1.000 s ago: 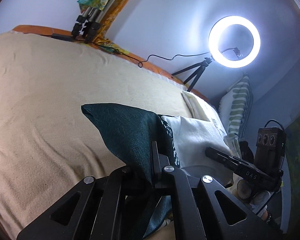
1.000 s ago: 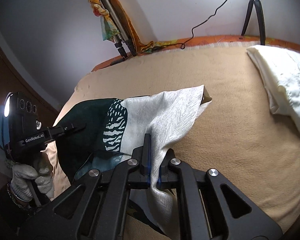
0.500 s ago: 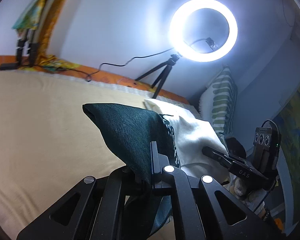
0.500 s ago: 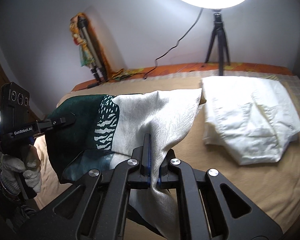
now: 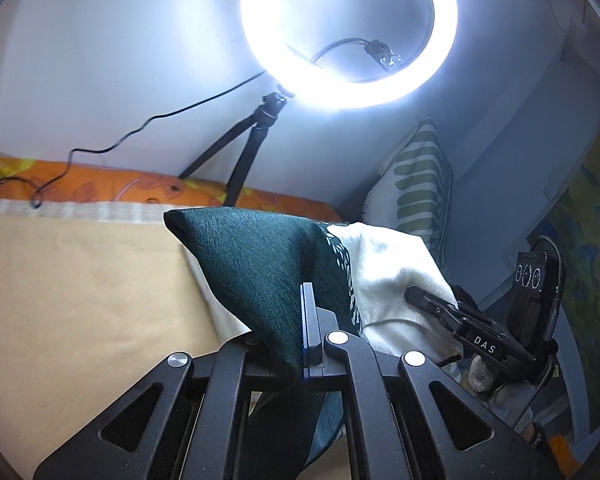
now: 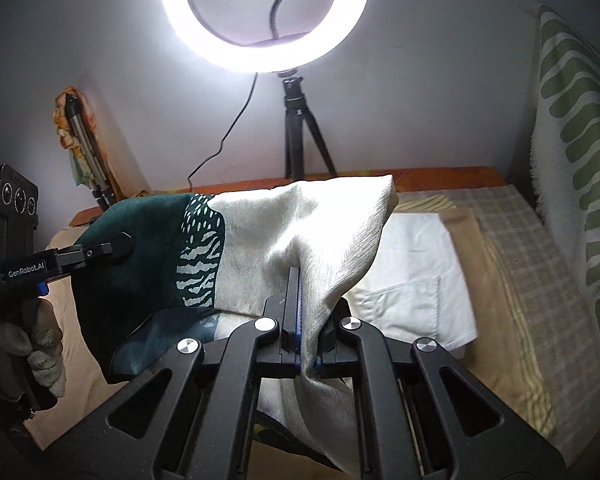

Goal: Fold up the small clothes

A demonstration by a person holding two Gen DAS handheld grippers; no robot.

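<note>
Beige bedding [image 6: 512, 280] carries a white folded garment [image 6: 416, 276], partly hidden. Above it the green-and-cream cloth [image 6: 260, 240] hangs stretched: left gripper [image 5: 309, 320] clamps its green end, right gripper [image 6: 296, 308] its cream end (lower edges cut off).

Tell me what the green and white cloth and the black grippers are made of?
The green and white cloth looks like woven fabric with a slight sheen: fine threads show and it drapes in soft folds. The right gripper and left gripper look like matte black plastic or painted metal, rigid, with shiny metal pins; which one is hard to tell.
</note>
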